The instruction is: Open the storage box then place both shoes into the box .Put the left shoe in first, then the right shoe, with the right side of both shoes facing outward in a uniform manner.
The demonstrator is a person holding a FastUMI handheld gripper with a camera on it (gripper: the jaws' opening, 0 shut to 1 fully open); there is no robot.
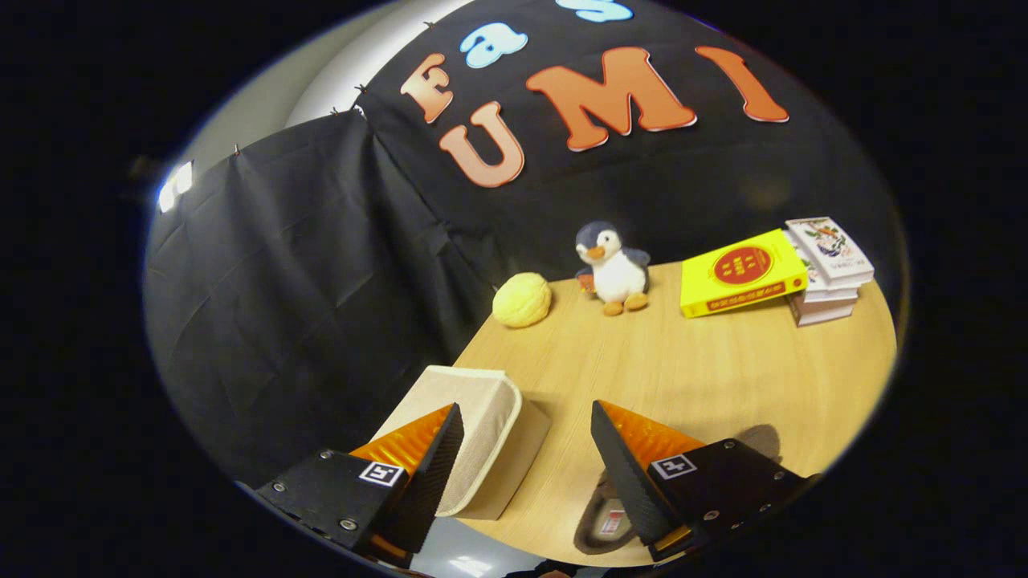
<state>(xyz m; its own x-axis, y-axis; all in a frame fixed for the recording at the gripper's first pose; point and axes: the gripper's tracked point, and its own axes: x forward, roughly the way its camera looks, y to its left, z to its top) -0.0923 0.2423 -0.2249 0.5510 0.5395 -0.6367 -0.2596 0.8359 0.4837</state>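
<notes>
Spanning black-draped booth: wooden table [683, 361], jaws apart.

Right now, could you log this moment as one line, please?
hand-held gripper: open, empty | storage box: closed | shoe: on table

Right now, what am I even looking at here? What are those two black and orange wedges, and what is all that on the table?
The wedges are the two fingers of a hand-held gripper, which a person carries; the camera rides on it and looks forward along them. The fingers stand apart and hold nothing. Just ahead of the left one sits a beige fabric storage box, lid down. A shoe peeks from under the right one. Beyond, on the wooden table: a yellow ball, a plush penguin, a yellow book and a stack of books.
</notes>
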